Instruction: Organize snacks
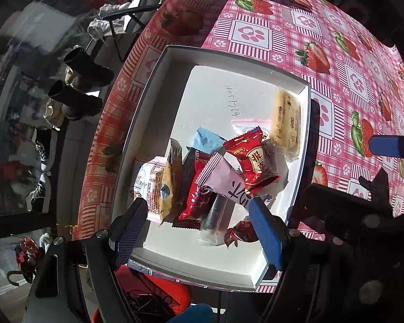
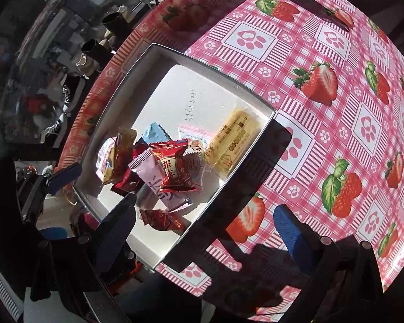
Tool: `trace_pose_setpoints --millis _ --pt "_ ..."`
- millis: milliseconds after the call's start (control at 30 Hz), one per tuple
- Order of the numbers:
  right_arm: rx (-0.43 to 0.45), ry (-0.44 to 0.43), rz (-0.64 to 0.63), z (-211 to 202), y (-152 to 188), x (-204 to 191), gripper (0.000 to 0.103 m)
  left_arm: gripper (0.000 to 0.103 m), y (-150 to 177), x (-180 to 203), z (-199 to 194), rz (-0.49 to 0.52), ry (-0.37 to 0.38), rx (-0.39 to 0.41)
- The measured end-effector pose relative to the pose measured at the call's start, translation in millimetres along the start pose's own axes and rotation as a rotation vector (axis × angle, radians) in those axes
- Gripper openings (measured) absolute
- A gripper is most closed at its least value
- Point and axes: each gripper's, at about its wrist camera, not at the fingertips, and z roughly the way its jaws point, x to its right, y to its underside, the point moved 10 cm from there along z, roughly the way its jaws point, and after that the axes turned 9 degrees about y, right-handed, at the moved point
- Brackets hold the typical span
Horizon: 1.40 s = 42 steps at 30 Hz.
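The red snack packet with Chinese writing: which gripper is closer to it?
Left. The left gripper hangs over the box, beside the red packet; the right gripper straddles the box's wall.

The box (image 1: 159, 62) is viewed steeply from above and close by the left wrist camera. It (image 2: 148, 51) is seen from further right by the right wrist camera, with more tablecloth (image 2: 336, 134). The box is shared.
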Motion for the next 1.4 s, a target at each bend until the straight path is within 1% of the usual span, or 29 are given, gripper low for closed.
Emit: trace_pose_setpoints --millis 1267,1400 --pt "-0.005 0.013 -0.022 2.2 1.3 -2.6 0.103 0.081 3.4 2.7 0.1 0.005 0.011 -0.006" --pt "0.004 0.031 -0.039 1.7 0.9 -2.5 0.103 0.081 6.7 3.6 0.7 0.006 0.019 -0.007"
